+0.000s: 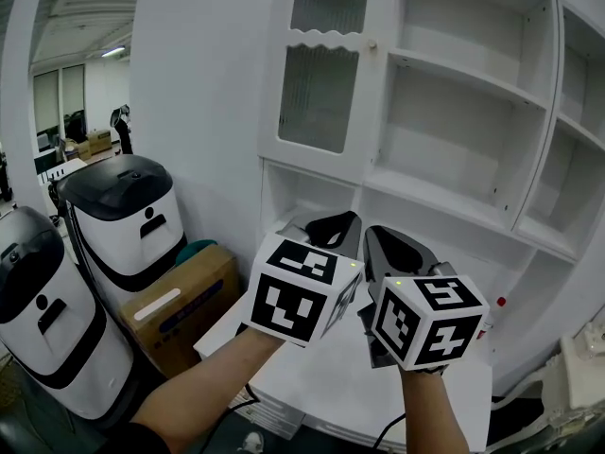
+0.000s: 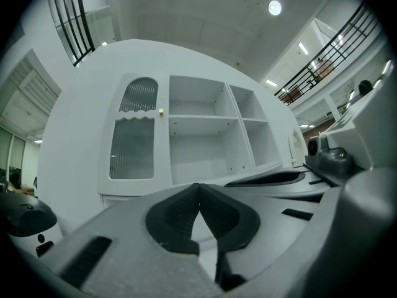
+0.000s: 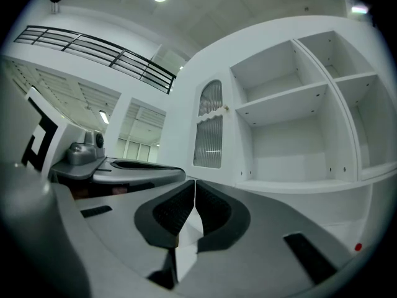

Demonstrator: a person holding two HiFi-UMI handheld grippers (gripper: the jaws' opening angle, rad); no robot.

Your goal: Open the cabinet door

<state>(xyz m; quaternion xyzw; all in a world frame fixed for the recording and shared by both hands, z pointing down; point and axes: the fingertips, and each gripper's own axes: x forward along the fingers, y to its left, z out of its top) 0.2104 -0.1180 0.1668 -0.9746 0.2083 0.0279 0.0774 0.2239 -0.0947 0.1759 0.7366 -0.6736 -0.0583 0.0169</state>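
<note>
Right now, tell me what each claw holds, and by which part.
Nothing. The left claw and the right claw are both shut and empty.

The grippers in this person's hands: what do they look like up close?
The left gripper and the right gripper each have a grey body that ends in two black, textured jaw pads. Each carries a white cube printed with black square markers. A thin black cable trails below the right wrist. No sleeves show on the forearms.

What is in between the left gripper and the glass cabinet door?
Nothing: in the left gripper view only empty air separates the left gripper from the cabinet door.
</note>
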